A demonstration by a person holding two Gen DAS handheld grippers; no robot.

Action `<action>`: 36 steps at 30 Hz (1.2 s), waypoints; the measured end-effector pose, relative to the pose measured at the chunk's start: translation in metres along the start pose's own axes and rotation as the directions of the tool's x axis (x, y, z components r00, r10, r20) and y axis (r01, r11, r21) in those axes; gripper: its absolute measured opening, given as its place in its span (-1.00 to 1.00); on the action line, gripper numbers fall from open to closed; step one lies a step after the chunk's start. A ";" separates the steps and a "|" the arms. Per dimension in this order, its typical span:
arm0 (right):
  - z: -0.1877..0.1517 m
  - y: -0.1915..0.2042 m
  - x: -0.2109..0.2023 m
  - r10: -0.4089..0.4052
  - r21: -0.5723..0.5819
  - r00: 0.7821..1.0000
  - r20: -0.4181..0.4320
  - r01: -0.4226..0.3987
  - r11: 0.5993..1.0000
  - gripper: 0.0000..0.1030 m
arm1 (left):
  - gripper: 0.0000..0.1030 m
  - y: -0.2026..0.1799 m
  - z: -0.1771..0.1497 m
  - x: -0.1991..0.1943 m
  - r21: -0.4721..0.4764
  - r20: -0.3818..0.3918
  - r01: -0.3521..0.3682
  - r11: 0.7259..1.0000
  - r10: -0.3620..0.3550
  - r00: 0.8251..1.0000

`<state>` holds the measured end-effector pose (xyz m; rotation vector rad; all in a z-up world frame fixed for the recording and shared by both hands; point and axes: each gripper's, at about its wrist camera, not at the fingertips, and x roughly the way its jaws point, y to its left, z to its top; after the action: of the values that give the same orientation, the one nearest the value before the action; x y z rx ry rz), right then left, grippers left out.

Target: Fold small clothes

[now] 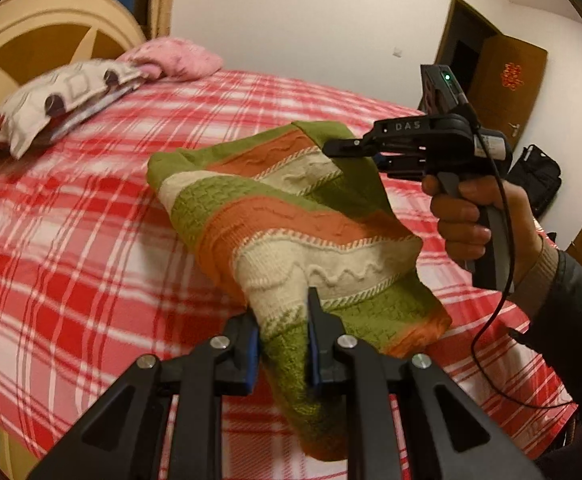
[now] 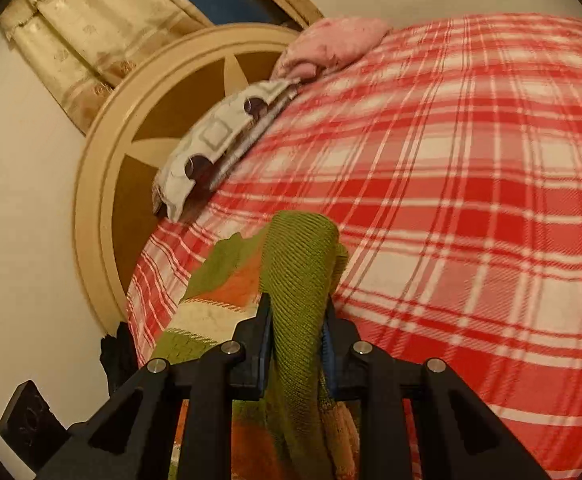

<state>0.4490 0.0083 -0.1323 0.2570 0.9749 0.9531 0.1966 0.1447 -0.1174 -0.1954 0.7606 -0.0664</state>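
Lettering "DAS" marks the right gripper (image 1: 345, 148) clamping the striped sweater (image 1: 291, 216).

A bed (image 1: 91, 240) with a red-and-white plaid cover fills the scene. Far left, a patterned pillow (image 1: 51, 100) and pink pillow (image 1: 179, 58) lie by the headboard (image 2: 107, 184); far right, what may be a dark bag (image 1: 539, 180) sits below a brown door (image 1: 511, 76).

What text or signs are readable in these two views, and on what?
"DAS": raised letters on the black body of the right hand-held gripper, left wrist view.
Red ornament on the brown wooden door: looks like a Chinese character, too blurred to read for certain.
Grey label on the gripper's rear block: too small to read.
Right wrist view: no text.
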 end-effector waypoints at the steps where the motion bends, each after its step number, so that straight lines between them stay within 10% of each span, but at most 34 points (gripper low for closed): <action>1: -0.004 -0.002 0.010 -0.013 0.003 1.000 -0.018 0.013 1.000 -0.59 | -0.62 0.005 -0.004 0.004 -0.006 -0.014 -0.004 1.000 0.003 1.000; 12: -0.016 -0.011 0.002 -0.130 0.000 0.991 0.032 0.130 0.991 -0.52 | -0.02 0.015 -0.025 0.008 -0.034 -0.012 -0.058 0.998 0.058 0.998; 15: -0.026 0.017 -0.023 -0.037 -0.082 0.997 0.072 0.043 0.996 -0.34 | 0.35 0.015 -0.012 -0.001 -0.031 0.056 -0.092 0.995 0.094 0.994; 21: -0.067 0.049 -0.015 0.007 -0.175 0.999 -0.047 -0.015 0.984 -0.25 | 0.38 0.028 0.002 0.026 -0.034 0.041 -0.225 0.974 0.226 0.973; 27: -0.097 0.016 -0.005 -0.159 -0.174 0.986 -0.050 0.148 0.973 -0.26 | 0.79 0.033 -0.007 0.051 -0.053 0.024 -0.173 0.984 0.174 0.984; 36: -0.120 0.051 -0.043 -0.129 -0.254 0.992 -0.012 0.122 0.960 -0.24 | 0.82 0.006 -0.026 0.034 0.042 -0.015 -0.207 0.977 0.208 0.978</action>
<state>0.3155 -0.0206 -0.1457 -0.0330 0.8739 0.9550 0.2030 0.1420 -0.1600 -0.0767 0.7941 0.1145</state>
